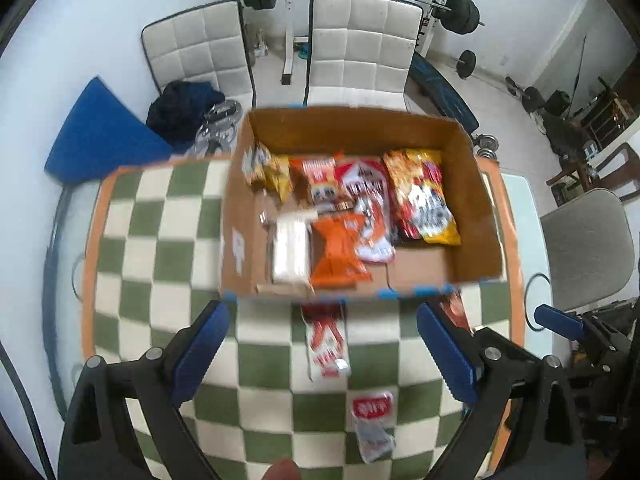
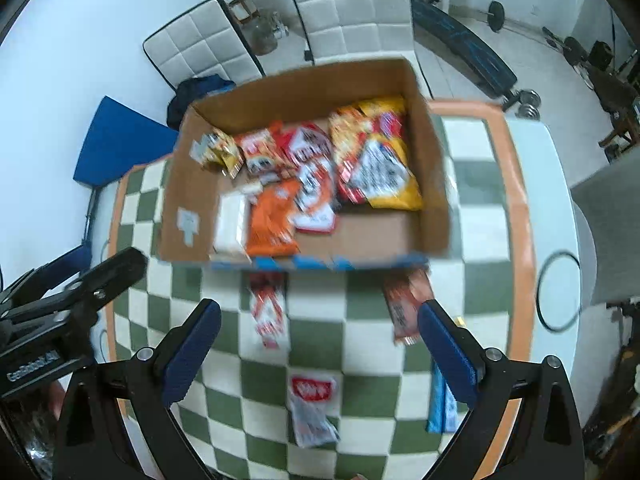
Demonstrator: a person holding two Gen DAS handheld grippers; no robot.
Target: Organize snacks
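Beyond both wide-open grippers — left gripper, right gripper — sits the snack box.

White chairs, barbell rack, white floor.

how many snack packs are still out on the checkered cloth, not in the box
4: a red-white pack by the box front, a brown one right of it, a red-labelled clear pack nearer, a blue one partly hidden behind the right gripper.

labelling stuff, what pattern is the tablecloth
Green and cream checks with an orange border, clearest in the left wrist view.
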